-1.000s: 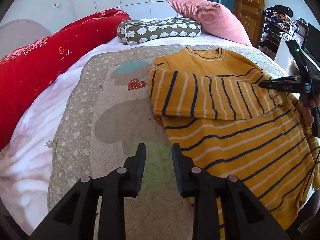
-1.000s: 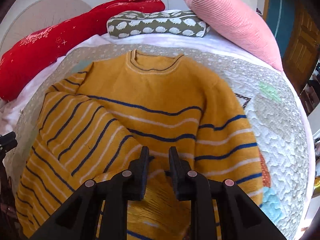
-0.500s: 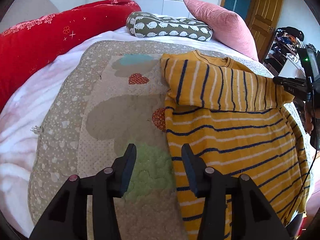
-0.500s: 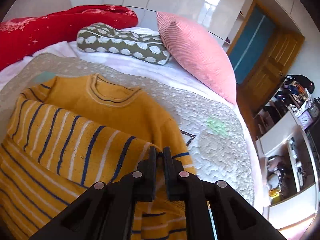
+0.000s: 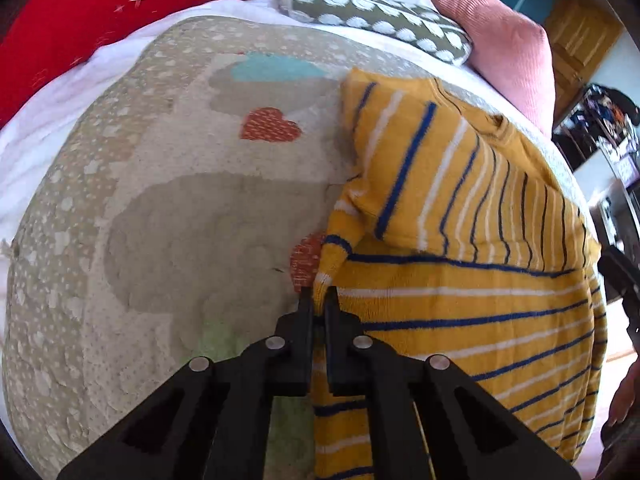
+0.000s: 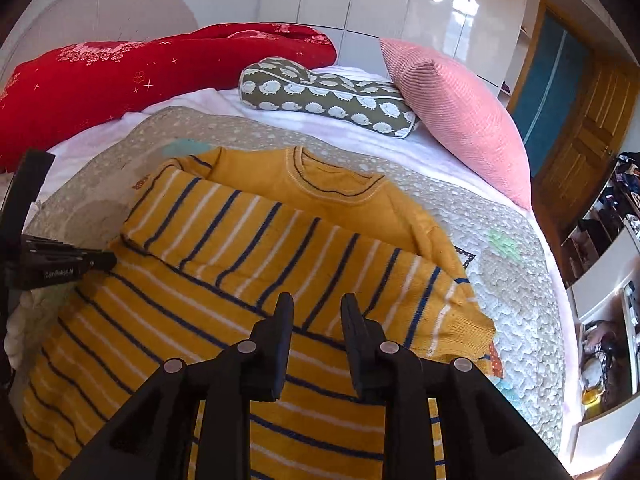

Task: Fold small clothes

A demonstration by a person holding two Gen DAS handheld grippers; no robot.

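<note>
Bed [image 6: 280, 120] with white sheet, beige patterned quilt [image 5: 160, 208] spread across it. Along the head end: long red bolster [image 6: 120, 76], pink ribbed cushion [image 6: 452, 108], olive hedgehog-print pillow [image 6: 324, 96] between them.

Yellow sweater [image 6: 240, 280] with blue and white stripes lies flat on the quilt, neckline toward the pillows. One sleeve [image 6: 280, 236] is folded across the chest, cuff end at the sweater's far side near the right gripper.

Left gripper [image 5: 319, 300]: fingers have just been closing, now narrow and pinching the sweater's side edge just below the folded sleeve; a ridge of knit is pulled up between the pads. In the right wrist view it sits at the sweater's left edge [image 6: 92, 262].

Right gripper [image 6: 316, 312]: fingers have just been opening, now partly apart, nothing between them. It hovers above the striped body just beside the folded sleeve; cannot tell if the tips touch fabric.

Wooden door [image 6: 592, 128] and cluttered shelves [image 6: 616, 200] at the right, well apart from the bed.
</note>
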